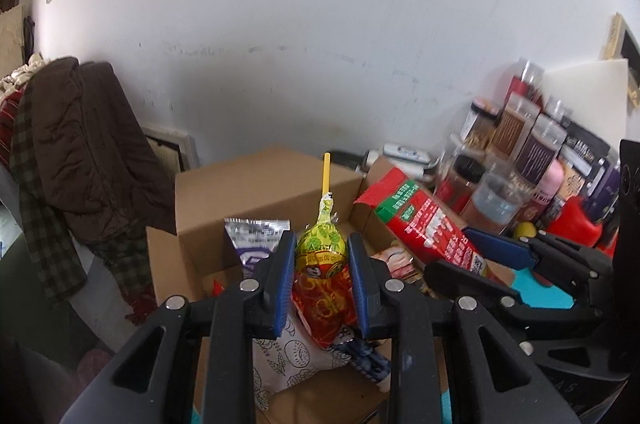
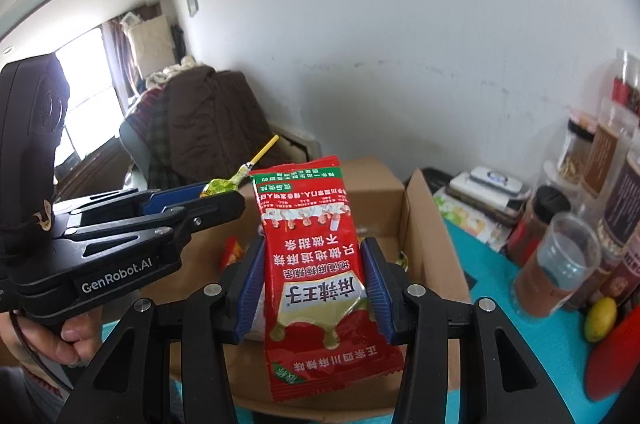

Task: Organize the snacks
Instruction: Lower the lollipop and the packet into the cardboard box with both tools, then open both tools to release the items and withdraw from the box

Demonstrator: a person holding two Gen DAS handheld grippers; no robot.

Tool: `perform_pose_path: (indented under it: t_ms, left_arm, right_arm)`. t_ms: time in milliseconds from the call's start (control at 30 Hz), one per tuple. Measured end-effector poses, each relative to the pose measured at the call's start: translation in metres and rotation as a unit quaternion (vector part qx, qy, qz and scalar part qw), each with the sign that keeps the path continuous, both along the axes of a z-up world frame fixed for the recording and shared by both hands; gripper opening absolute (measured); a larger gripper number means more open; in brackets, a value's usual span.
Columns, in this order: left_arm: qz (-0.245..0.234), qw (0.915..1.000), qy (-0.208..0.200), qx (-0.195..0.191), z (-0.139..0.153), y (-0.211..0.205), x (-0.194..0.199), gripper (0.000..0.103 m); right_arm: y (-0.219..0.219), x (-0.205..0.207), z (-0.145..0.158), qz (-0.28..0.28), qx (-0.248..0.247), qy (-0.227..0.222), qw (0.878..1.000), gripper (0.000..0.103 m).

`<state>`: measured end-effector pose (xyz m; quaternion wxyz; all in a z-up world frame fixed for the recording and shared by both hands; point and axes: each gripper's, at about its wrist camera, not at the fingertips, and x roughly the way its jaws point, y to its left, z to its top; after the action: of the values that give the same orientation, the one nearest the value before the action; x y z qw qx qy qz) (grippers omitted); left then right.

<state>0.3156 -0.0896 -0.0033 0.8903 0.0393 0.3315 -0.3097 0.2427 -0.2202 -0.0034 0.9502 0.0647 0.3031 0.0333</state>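
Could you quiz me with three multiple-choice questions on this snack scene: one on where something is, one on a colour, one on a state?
1. Where does the cardboard box sit?
A. below both grippers
B. on the brown coat
C. among the jars

2. What colour is the lollipop stick?
A. blue
B. yellow
C. white

3. How is the red snack packet?
A. lying in the box
B. clamped in the right gripper
C. torn open

Answers: A, the box's open top lies under both; B, the stick rises yellow from the left gripper; B, blue pads press its sides.
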Motion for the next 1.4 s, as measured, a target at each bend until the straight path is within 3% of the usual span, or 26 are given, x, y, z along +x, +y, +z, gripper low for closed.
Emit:
perform_pose_path:
  t_ms: [433, 800, 1067, 1267, 1400]
  left_arm:
    - [-0.006, 0.9961, 0.060, 0.065, -0.039, -0.020, 0.023, 0.026]
    - [0.011, 0.9874, 0.091, 0.129, -0.062, -0.028, 0.033, 0.026]
    - [0.020, 0.9829, 0.108, 0.148, -0.072, -0.031, 0.037, 0.026]
    - [0.049, 0.9805, 0.099, 0.163, -0.067, -0.032, 0.036, 0.026]
    - [0.057, 0.9798, 0.094, 0.167, -0.061, -0.031, 0.034, 0.027]
  right_arm:
    - [-0.015, 0.027, -0.026, 0.003, -0.004, 0.086, 0.996, 0.047]
    - [-0.013, 0.049, -0.050, -0.003, -0.035, 0.143, 0.989, 0.047]
    - [-0.015, 0.048, -0.054, -0.012, -0.049, 0.147, 0.988, 0.049]
    - [-0.013, 0.047, -0.049, -0.018, -0.060, 0.151, 0.987, 0.052]
    - [-0.012, 0.042, -0.040, -0.024, -0.073, 0.138, 0.987, 0.058]
